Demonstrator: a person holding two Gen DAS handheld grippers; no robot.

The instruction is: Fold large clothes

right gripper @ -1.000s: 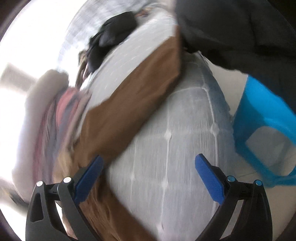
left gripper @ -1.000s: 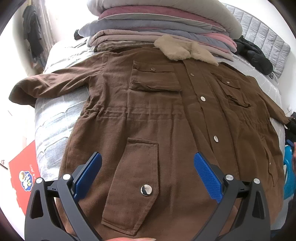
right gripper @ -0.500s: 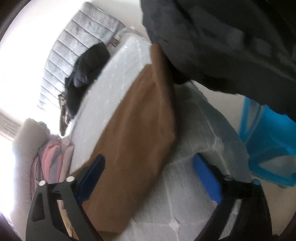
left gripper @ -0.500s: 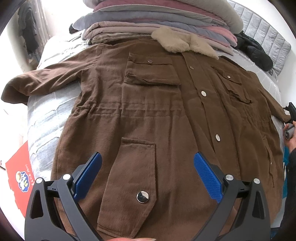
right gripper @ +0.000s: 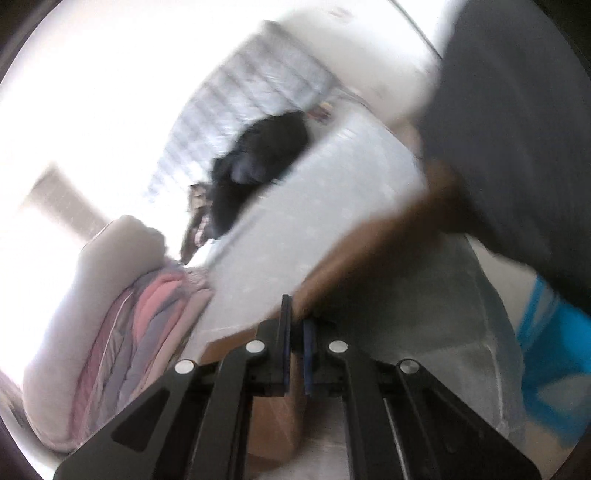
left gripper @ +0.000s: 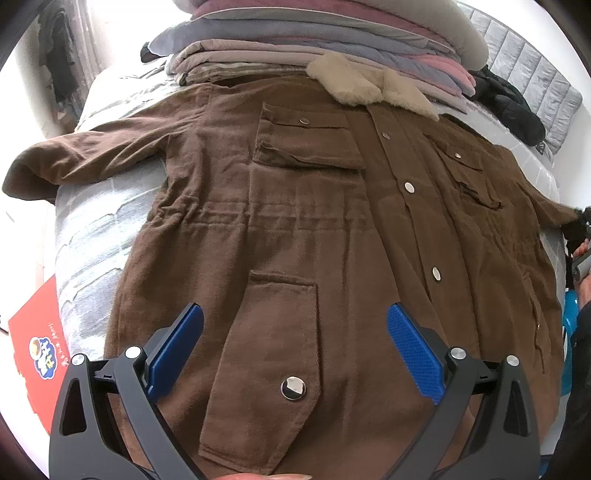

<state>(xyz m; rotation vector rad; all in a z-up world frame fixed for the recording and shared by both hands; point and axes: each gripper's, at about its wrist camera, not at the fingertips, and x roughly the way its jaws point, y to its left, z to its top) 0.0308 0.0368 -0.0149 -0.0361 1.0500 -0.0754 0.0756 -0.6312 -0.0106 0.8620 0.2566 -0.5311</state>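
A large brown coat with a beige fleece collar lies front up and spread flat on the grey mattress. Its left sleeve stretches out over the mattress edge. My left gripper is open and empty above the coat's lower left pocket. In the blurred right wrist view my right gripper is shut on the coat's right sleeve, which runs up and to the right from the jaws. The right gripper also shows at the left wrist view's right edge, at the sleeve end.
A stack of folded clothes stands behind the collar, also in the right wrist view. A black garment lies at the back right. A red box sits beside the bed on the left, a blue stool on the right.
My right gripper has closed on the coat's right sleeve; it was open over the sleeve before. My left gripper stays open and has drifted slightly over the coat's hem.
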